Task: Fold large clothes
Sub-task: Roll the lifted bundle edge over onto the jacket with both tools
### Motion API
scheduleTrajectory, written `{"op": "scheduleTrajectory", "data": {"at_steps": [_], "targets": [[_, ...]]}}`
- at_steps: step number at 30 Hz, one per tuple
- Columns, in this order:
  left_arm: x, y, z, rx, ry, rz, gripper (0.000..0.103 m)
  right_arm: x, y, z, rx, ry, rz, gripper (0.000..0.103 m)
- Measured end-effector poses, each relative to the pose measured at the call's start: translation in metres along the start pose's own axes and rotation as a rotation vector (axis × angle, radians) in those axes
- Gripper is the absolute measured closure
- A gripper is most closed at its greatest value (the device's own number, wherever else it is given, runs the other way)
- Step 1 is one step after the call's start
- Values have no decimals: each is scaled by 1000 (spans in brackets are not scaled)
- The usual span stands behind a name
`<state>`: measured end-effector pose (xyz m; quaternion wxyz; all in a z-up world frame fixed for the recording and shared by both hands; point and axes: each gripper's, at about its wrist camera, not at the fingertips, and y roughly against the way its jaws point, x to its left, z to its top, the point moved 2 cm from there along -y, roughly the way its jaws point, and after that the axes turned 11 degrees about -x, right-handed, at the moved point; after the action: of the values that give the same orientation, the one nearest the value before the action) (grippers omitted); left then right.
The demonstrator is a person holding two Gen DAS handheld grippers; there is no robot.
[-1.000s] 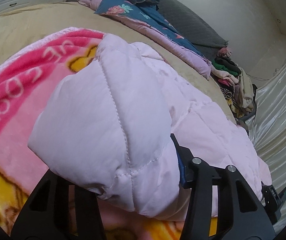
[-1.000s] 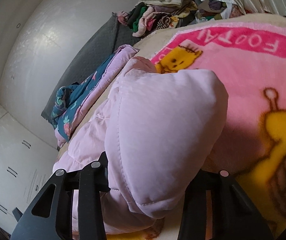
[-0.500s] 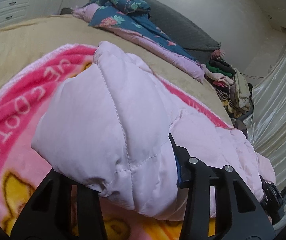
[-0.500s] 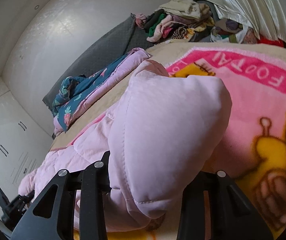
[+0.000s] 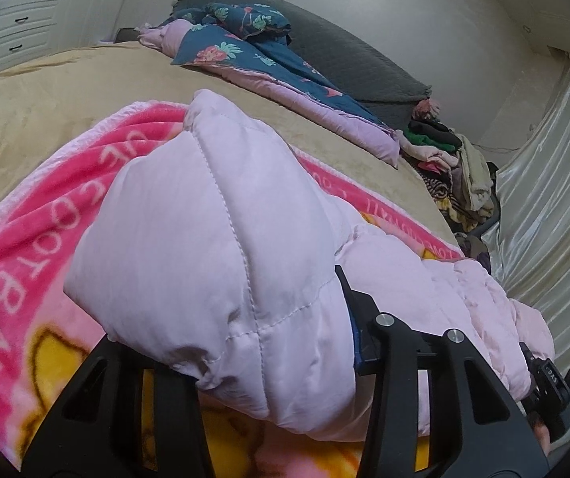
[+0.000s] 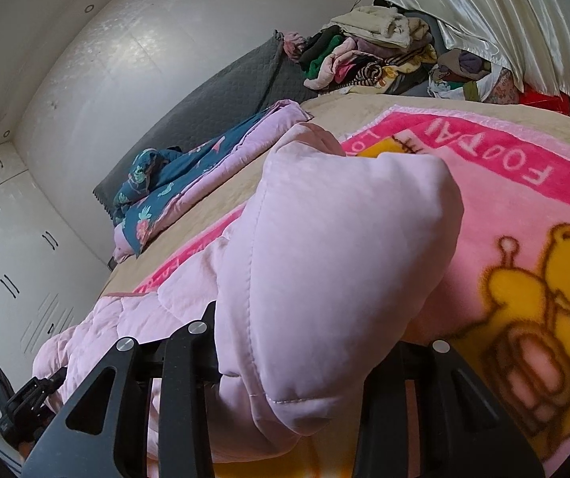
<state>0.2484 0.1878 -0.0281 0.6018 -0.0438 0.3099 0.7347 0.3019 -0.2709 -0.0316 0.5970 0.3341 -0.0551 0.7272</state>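
Left wrist view, from left to right: white cabinet doors (image 5: 14,20) at upper left; tan bed cover (image 5: 46,91) below them; pink cartoon blanket (image 5: 26,239) with white letters over the left half, spread on the bed. Pale pink padded jacket (image 5: 213,247) in the middle of the frame, one quilted part bunched up and pinched by the left gripper (image 5: 269,366), jaws pressed on the fabric from both sides at lower centre. Rest of the jacket running to lower right, lying on the blanket. Blue floral quilt (image 5: 245,47) with lilac lining at upper centre, against a grey pillow (image 5: 344,59). Heap of mixed clothes (image 5: 452,167) at right, then shiny cream curtain (image 5: 544,199) at far right. Small part of the other gripper visible at lower right edge, near the jacket end. Right wrist view, from left to right: white cabinet doors (image 6: 10,263) at left, same grey pillow (image 6: 225,95) and blue floral quilt (image 6: 173,191) at centre left. Pale pink padded jacket (image 6: 325,247) in the centre, another bunched part pinched by the right gripper (image 6: 293,378), jaws closed on the fabric at the bottom of the frame. Pink cartoon blanket (image 6: 504,207) with a yellow bear at right, under the jacket. Heap of mixed clothes (image 6: 372,55) at upper centre right, curtain (image 6: 484,12) at upper right.
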Motion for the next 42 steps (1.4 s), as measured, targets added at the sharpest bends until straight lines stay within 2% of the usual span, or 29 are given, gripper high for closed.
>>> {"op": "scheduleTrajectory", "data": {"at_steps": [24,42], "targets": [[5,41,-23,4,-73,14,67,-13,51,-30,33,32,-24,69],[16,78,-56,19,-159,44,66,-31,89,-49,83,69,-21,70]]}}
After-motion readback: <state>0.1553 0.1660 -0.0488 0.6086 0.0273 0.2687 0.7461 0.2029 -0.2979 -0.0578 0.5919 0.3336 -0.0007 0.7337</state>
